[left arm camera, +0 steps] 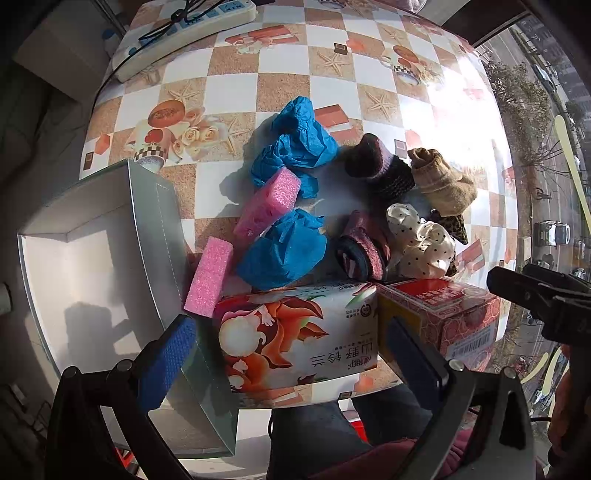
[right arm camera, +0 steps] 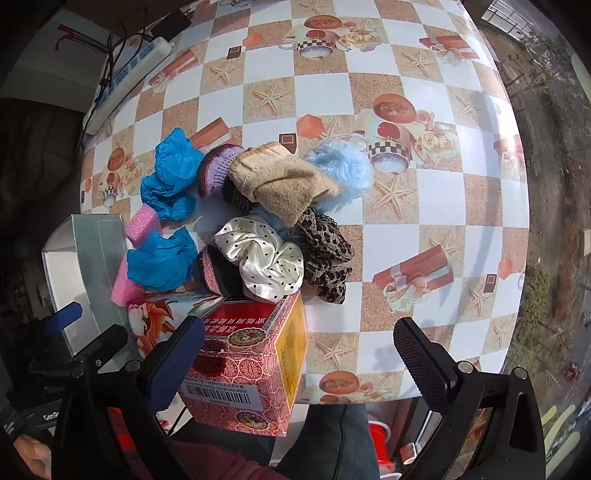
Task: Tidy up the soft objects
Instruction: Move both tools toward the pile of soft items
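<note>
A pile of soft things lies mid-table: two blue shoe covers (left arm camera: 295,147) (right arm camera: 173,177), two pink sponges (left arm camera: 267,203) (right arm camera: 142,223), purple knit socks (left arm camera: 376,162) (right arm camera: 216,168), a beige sock (left arm camera: 443,181) (right arm camera: 284,184), a polka-dot scrunchie (left arm camera: 421,242) (right arm camera: 266,254), a leopard scrunchie (right arm camera: 327,253) and a fluffy light-blue piece (right arm camera: 343,166). An open grey box (left arm camera: 103,258) (right arm camera: 85,251) stands at the left. My left gripper (left arm camera: 291,354) is open above a tissue pack (left arm camera: 299,336). My right gripper (right arm camera: 299,362) is open above a red carton (right arm camera: 251,362).
The table has a checkered cloth (right arm camera: 406,110). A power strip (left arm camera: 184,33) (right arm camera: 125,77) with cables lies at the far left edge. The tissue pack and red carton (left arm camera: 439,314) sit at the near edge. A window with a street view is on the right.
</note>
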